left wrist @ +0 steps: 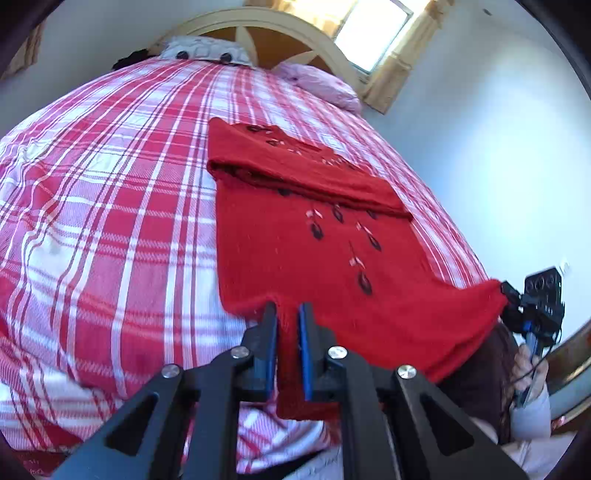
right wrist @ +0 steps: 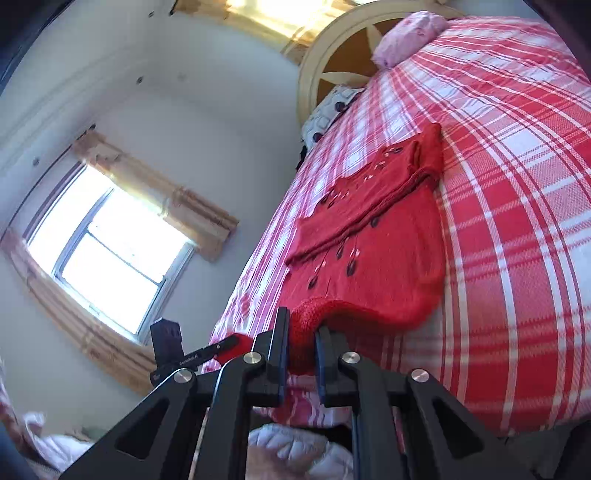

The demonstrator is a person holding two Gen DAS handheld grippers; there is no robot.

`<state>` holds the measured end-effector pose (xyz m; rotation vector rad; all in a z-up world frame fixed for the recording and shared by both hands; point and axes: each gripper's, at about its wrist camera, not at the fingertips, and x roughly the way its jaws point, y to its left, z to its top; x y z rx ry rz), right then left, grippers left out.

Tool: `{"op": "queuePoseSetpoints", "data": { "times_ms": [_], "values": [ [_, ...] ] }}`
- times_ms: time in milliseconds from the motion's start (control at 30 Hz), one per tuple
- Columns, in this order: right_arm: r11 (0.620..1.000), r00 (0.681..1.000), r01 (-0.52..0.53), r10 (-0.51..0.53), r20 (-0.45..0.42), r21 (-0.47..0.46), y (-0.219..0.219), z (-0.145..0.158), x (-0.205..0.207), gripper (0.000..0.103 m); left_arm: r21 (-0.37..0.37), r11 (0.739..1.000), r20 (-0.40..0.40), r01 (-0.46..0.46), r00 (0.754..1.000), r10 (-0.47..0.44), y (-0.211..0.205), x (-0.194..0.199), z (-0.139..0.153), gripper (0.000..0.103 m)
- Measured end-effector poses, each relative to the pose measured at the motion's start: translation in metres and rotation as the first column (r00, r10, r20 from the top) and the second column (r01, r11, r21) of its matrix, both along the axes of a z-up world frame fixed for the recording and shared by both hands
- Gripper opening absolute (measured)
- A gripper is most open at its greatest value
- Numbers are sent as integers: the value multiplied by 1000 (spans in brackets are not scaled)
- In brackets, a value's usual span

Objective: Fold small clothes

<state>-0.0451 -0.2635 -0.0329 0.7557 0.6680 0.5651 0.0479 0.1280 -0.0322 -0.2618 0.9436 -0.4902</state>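
Note:
A red knitted sweater [left wrist: 295,240] with dark leaf stitching lies on the red-and-white plaid bedspread [left wrist: 110,221], its sleeves folded across the chest. My left gripper [left wrist: 288,308] is shut on the near hem, which is pinched between the blue pads and hangs lifted off the bed. The right gripper [left wrist: 511,301] holds the hem's other corner at the far right, so the edge is stretched between the two. In the right wrist view the right gripper [right wrist: 303,321] is shut on a bunched corner of the sweater [right wrist: 380,258]. The left gripper [right wrist: 225,349] shows to its left with red cloth in it.
A pink pillow [left wrist: 321,85] and a patterned pillow [left wrist: 203,50] lie against the round headboard [left wrist: 280,29]. A curtained window [right wrist: 107,251] is in the wall beside the bed. A person's hand [left wrist: 528,369] in a pale sleeve grips the right tool's handle.

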Motion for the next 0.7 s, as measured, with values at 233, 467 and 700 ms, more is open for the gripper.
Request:
{"op": "queuePoseSetpoints", "data": {
  "times_ms": [233,467,700],
  "values": [
    [991,986,134,-132,-99,18,-29,-28,86,12,104,989,1,-104,995,104,-12,73,-12,12],
    [980,965,195,-187,-182,26,-47,-57,130,12,139,973,-62,-184,979,194,19,130,-26,47],
    [983,971,180,-182,-153,-24,-45,-49,121,23,318,941,178,-113,982,58,41,73,-13,64]
  ]
}}
